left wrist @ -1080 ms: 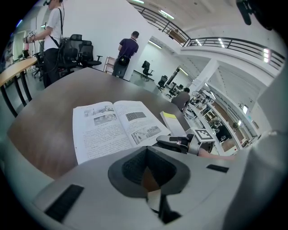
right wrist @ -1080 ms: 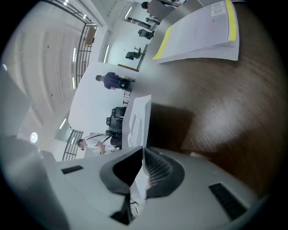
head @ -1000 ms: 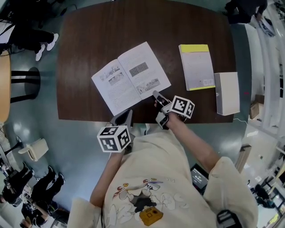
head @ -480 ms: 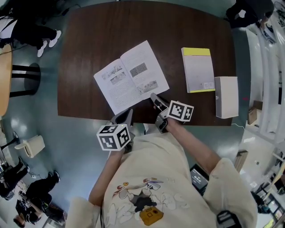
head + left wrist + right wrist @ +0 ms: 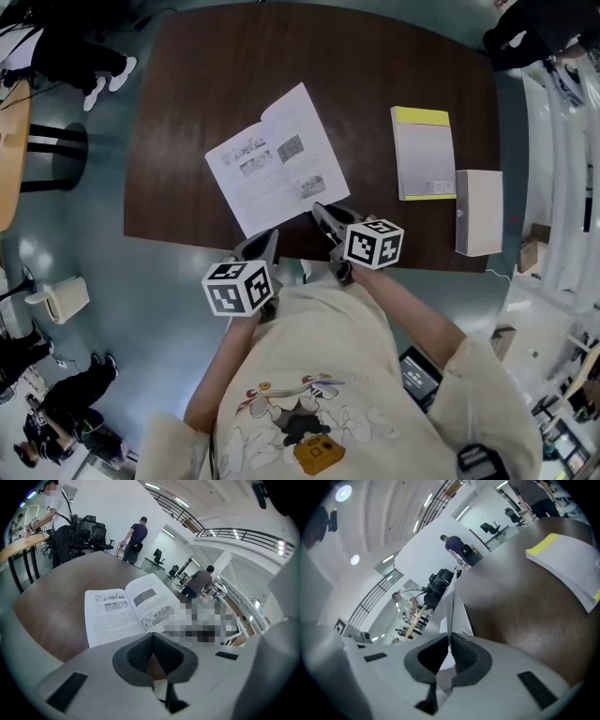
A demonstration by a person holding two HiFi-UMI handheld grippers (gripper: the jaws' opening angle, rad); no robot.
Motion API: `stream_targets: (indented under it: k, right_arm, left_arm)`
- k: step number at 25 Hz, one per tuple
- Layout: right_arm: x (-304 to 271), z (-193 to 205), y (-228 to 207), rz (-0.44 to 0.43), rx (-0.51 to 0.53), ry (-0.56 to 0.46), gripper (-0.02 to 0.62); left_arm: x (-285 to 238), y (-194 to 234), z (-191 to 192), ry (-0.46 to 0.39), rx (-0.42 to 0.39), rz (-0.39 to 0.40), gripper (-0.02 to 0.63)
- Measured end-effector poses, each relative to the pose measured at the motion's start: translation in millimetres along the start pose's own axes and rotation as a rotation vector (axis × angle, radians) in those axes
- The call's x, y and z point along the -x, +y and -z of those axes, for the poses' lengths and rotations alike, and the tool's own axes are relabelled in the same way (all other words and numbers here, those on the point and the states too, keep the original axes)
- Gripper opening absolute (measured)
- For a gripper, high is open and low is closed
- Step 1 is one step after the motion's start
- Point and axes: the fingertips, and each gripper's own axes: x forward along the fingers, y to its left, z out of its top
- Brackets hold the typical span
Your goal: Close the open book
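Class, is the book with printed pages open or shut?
Open: the book shows both printed pages from above; the right tool grips one page's edge.

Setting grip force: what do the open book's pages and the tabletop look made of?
Open book: thin white paper, apparently matte; printed text and pictures, no glare. Table: dark brown wood or wood-look laminate, low sheen; grain streaks show, but which of the two I can't tell.

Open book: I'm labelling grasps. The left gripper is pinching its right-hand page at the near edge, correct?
Not the left: the right gripper is pinching the right-hand page of the open book at the near edge. The right gripper view shows the sheet clamped between its jaws; the left gripper holds nothing.
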Motion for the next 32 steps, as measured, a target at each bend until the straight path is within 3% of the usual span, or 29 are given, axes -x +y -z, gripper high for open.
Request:
stream_targets:
  k: [7, 19, 32]
  right_arm:
    - [-7.6, 8.7, 10.3, 0.078, 0.259, 0.092, 0.021]
    - [-29.7, 33.5, 33.0, 0.143, 0.546, 0.213, 0.021]
    - [-55.9, 64.0, 38.8, 0.178, 0.712, 0.371, 0.021]
  left_arm:
    - [7.8, 15.5, 3.6, -0.008, 0.034, -0.015, 0.006]
    - [29.2, 43.5, 9.9, -0.040, 0.088, -0.037, 0.006]
    - [40.9, 65.9, 18.1, -0.055, 0.146, -0.040, 0.006]
